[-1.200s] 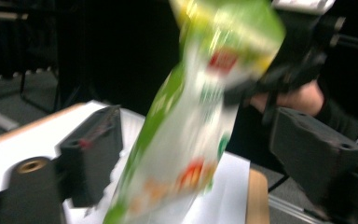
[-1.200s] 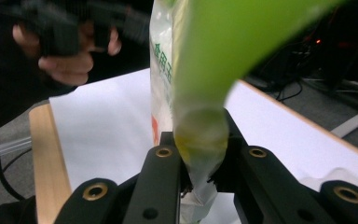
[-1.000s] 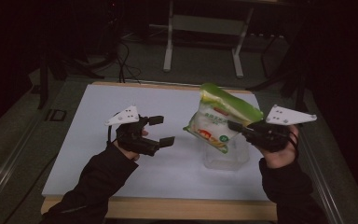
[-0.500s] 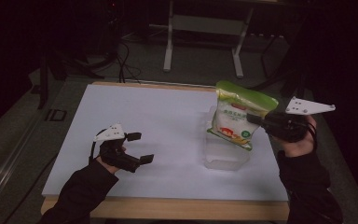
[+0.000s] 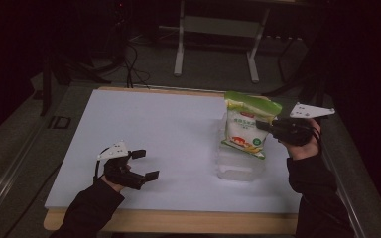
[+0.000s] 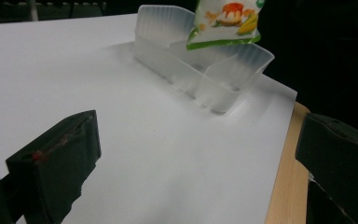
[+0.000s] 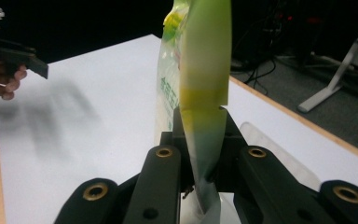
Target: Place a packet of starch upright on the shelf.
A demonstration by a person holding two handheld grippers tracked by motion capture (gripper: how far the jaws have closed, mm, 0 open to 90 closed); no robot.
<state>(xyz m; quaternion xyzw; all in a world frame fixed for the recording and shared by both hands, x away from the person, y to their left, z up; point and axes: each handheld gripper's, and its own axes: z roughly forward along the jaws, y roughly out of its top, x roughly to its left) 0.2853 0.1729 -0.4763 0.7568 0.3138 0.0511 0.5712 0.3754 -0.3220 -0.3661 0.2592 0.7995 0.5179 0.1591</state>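
White-topped table (image 5: 178,129), wooden edged; clear plastic tray (image 5: 240,166) resting directly on it, below right gripper (image 5: 265,125).

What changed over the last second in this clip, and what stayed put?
The left tongs let go of the bag and pulled back toward the table's near left edge, jaws open. The right tongs, clamped on the bag, turned it upright and carried it rightward above the clear plastic tray. The tray stayed where it was.

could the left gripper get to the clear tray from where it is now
Probably yes: the left gripper is open, and bare white table lies between it and the clear tray. The snack bag hangs over the tray.
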